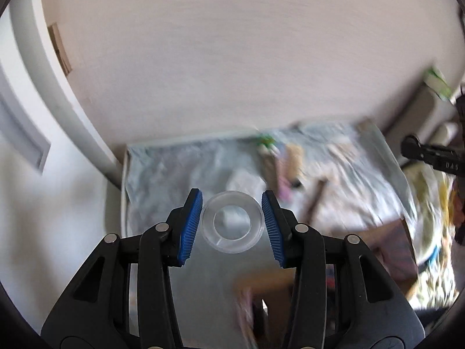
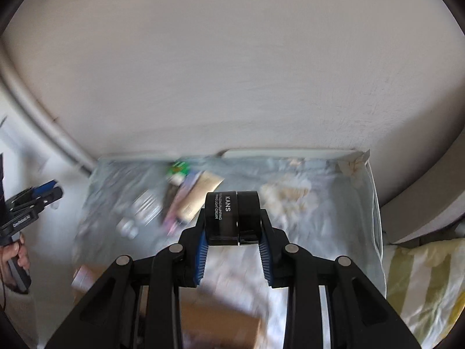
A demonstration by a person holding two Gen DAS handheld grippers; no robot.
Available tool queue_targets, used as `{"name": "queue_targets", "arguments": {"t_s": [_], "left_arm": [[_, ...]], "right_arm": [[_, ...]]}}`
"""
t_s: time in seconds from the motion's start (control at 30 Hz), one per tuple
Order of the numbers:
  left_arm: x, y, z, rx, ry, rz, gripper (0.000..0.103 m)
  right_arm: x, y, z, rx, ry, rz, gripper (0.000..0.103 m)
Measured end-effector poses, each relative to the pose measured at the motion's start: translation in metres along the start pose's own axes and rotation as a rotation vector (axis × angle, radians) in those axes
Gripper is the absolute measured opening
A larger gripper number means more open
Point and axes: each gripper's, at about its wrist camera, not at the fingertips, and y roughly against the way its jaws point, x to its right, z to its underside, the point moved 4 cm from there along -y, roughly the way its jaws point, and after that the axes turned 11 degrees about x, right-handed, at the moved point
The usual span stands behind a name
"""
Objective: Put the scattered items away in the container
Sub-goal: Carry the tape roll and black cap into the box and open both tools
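Plain off-white wall (image 2: 232, 72) fills the background; both views are motion-blurred below it.

Left tool (image 1: 232, 223) grips a clear plastic ring-shaped lid or small jar (image 1: 232, 221) across its width, blue pads touching both sides. Looks light, rigid and slick, with thin walls that could crack or pop out if squeezed harder; the side-to-side hold on the rim seems right.

Right tool (image 2: 232, 221) is clamped on a black KANS cream jar (image 2: 231, 218), lying sideways with lid and base pinched end to end. Probably heavier, hard and glossy, so it might rotate between the pads; a grip across the body would likely be steadier.

Below both sits a surface under crinkled clear plastic sheeting (image 2: 334, 226), looks like a bed or mattress against the wall. Scattered on it: cosmetic tubes (image 2: 200, 197), a green-capped item (image 2: 177, 170), small silvery containers (image 2: 136, 212). A brown cardboard box (image 2: 221, 325), probably the container, sits just under the tools. Striped yellow bedding (image 2: 424, 285) at right. A person's hand (image 2: 17, 256) holds the left handle.
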Motion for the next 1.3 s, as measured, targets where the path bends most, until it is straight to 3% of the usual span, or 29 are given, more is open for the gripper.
{"name": "queue_targets", "arguments": {"t_s": [0.13,0.27,0.37,0.5,0.6,0.7,1.1,1.13,1.23,1.3], "left_arm": [[0.03,0.023,0.051,-0.08,-0.002,0.026,0.04],[0.058,0.019,0.104,-0.164,0.057,0.08,0.04],[0.084,0.003,0.132,-0.199,0.055,0.08,0.04],[0.1,-0.012,0.149,-0.231,-0.004,0.035,0.04],[0.102,-0.013,0.154,-0.249,-0.021,-0.001,0.04],[0.105,-0.006,0.155,-0.243,-0.028,-0.022,0.04],[0.104,0.0,0.156,-0.253,-0.018,-0.039,0.041],[0.104,0.0,0.156,-0.254,-0.016,-0.038,0.046],[0.104,0.001,0.155,-0.241,-0.02,-0.063,0.076],[0.106,0.003,0.152,-0.228,-0.027,-0.076,0.083]], "right_arm": [[-0.058,0.008,0.034,-0.05,0.06,-0.093,0.029],[-0.069,-0.006,0.092,-0.138,0.139,-0.142,0.029],[-0.084,-0.01,0.128,-0.2,0.17,-0.186,0.029],[-0.11,-0.011,0.16,-0.24,0.255,-0.236,0.029],[-0.12,-0.016,0.174,-0.257,0.3,-0.226,0.029],[-0.12,-0.014,0.18,-0.255,0.341,-0.192,0.029],[-0.108,-0.011,0.183,-0.258,0.344,-0.188,0.029],[-0.108,-0.011,0.183,-0.259,0.341,-0.188,0.029],[-0.107,-0.011,0.181,-0.255,0.328,-0.198,0.029],[-0.106,-0.011,0.18,-0.259,0.325,-0.206,0.031]]}}
